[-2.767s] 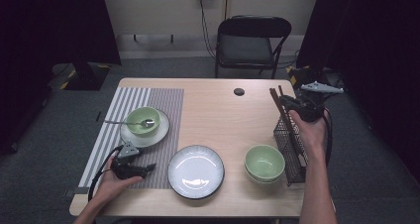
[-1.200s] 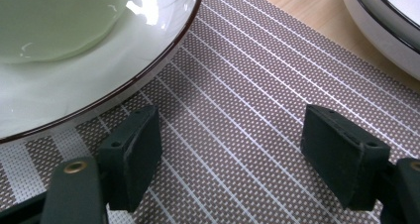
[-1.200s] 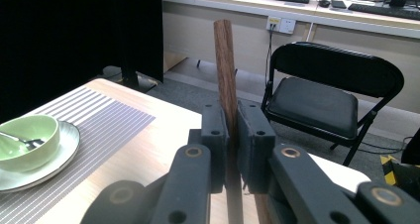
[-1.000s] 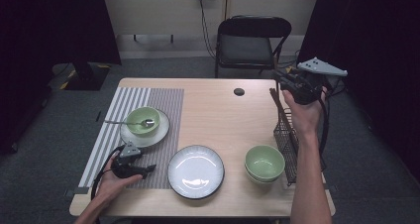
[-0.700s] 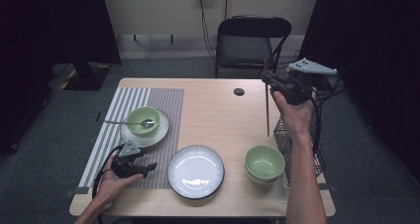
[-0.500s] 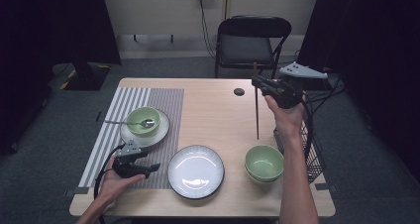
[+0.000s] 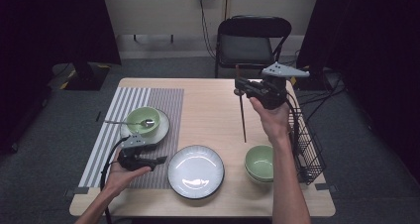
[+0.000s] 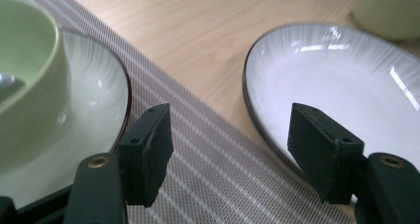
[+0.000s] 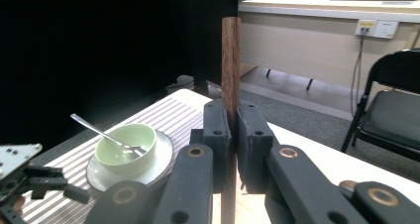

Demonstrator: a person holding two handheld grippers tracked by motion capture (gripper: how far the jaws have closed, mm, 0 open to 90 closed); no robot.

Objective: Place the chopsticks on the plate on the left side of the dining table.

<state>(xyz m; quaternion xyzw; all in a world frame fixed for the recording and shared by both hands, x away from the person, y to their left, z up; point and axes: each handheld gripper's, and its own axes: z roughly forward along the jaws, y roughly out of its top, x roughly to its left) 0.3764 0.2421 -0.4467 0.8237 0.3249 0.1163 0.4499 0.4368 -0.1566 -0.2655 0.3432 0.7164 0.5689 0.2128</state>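
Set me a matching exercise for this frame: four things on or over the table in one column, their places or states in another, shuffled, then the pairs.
Things:
1. wooden chopstick
2. spoon
3. wire basket
4. empty white plate

Places or states:
A. at the table's right edge
B. lies in the green bowl on the placemat
C. clamped upright in the right gripper
D. just right of the open left gripper

Pairs: 1-C, 2-B, 3-A, 4-D

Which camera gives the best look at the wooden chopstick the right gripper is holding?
The high view: the chopstick hangs there at full length from the right gripper, above the table. The right gripper view gives a close-up of its top, clamped between the fingers.
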